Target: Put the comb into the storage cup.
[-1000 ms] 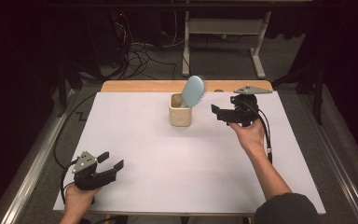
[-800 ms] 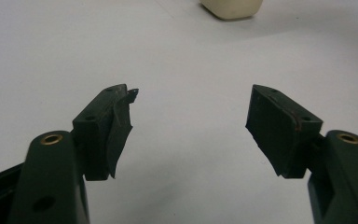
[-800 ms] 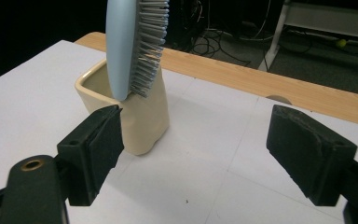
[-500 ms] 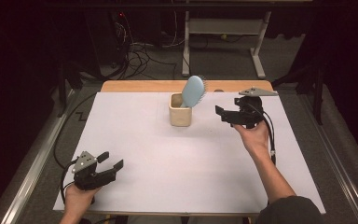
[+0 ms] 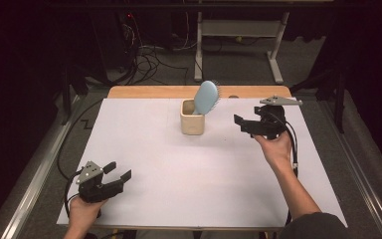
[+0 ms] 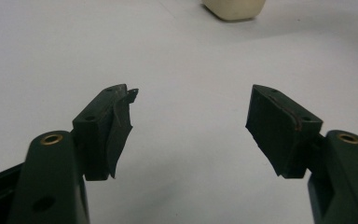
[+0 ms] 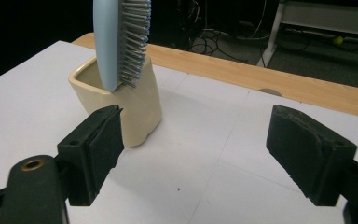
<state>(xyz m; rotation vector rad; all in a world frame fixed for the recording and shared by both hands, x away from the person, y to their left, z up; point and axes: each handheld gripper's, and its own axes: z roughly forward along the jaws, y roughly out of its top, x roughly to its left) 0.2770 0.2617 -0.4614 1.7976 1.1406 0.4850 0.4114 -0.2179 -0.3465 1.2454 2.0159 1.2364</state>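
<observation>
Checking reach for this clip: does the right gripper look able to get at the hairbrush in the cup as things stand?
Probably yes. The right gripper is open, beside the cup, with bare table between; the hairbrush stands clear above the rim.

I see a wooden table (image 5: 144,91) covered by a white sheet (image 5: 179,174). On the sheet, toward the far edge, stands a cream cup (image 5: 192,122) holding a blue hairbrush (image 5: 207,96).
</observation>
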